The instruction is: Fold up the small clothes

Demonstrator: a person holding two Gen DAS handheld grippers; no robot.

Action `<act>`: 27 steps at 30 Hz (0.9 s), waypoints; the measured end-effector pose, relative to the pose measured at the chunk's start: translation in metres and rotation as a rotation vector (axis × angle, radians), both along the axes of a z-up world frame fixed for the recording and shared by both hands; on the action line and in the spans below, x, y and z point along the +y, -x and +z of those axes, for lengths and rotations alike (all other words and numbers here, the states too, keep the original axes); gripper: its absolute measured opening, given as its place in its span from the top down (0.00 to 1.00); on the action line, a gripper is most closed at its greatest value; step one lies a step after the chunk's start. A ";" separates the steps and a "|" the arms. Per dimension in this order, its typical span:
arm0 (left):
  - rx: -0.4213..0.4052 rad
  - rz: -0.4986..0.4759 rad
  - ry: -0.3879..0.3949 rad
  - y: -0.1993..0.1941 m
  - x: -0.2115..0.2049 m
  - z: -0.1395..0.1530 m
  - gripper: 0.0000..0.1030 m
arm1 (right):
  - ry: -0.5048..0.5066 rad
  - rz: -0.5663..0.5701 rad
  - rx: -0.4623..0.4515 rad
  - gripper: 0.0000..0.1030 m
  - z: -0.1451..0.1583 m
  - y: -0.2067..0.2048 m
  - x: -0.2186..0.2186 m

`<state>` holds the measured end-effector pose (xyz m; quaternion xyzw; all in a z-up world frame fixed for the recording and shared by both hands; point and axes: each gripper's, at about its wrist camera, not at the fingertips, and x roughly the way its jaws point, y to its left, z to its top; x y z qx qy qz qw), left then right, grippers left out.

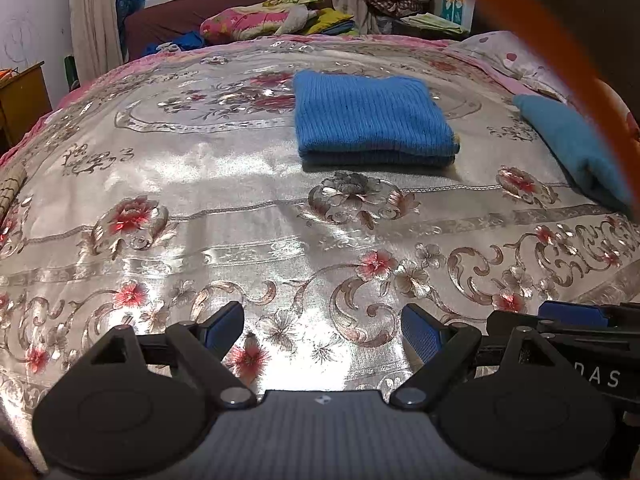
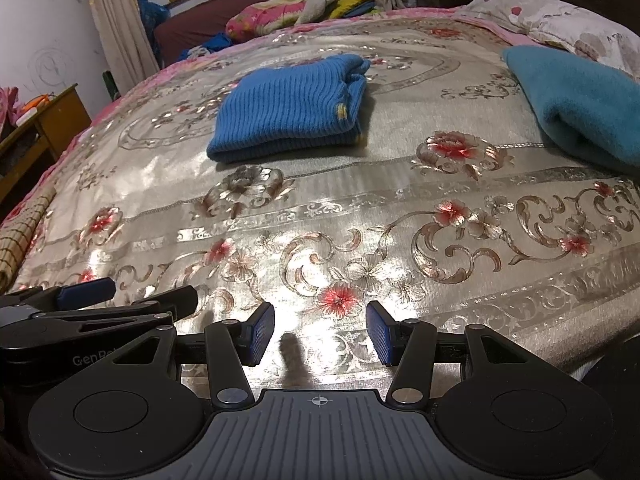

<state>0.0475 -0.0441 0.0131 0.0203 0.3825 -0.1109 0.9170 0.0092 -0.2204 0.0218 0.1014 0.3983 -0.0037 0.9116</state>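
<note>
Right wrist view: I held both hand-held grippers (image 2: 320, 334) spread, empty; blue knit (image 2: 290, 108) folded; teal garment (image 2: 580, 108) judged next.

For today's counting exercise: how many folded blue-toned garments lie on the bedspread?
2. The blue ribbed knit lies mid-bed; the teal garment lies at the right edge, partly cut off. Others may be out of view.

A shiny floral bedspread (image 1: 200, 184) covers the bed (pillows (image 1: 256, 24) piled beyond), wooden cabinet (image 2: 60, 120) alongside.
</note>
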 end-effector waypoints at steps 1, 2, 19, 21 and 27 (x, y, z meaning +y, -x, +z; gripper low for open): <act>0.000 0.000 0.000 0.000 0.000 0.000 0.12 | 0.000 0.000 0.000 0.51 0.000 0.000 0.000; -0.001 0.000 -0.001 0.000 0.000 0.000 0.12 | -0.001 0.000 0.000 0.51 0.000 0.000 0.000; -0.003 0.002 -0.004 0.001 0.001 -0.001 0.13 | -0.002 -0.002 0.001 0.51 -0.001 0.000 0.000; -0.003 0.003 -0.005 0.001 0.000 -0.001 0.13 | -0.002 -0.001 0.002 0.51 -0.001 0.000 0.000; -0.004 0.004 -0.004 0.001 0.001 -0.001 0.13 | -0.003 -0.001 0.002 0.51 -0.001 0.000 0.000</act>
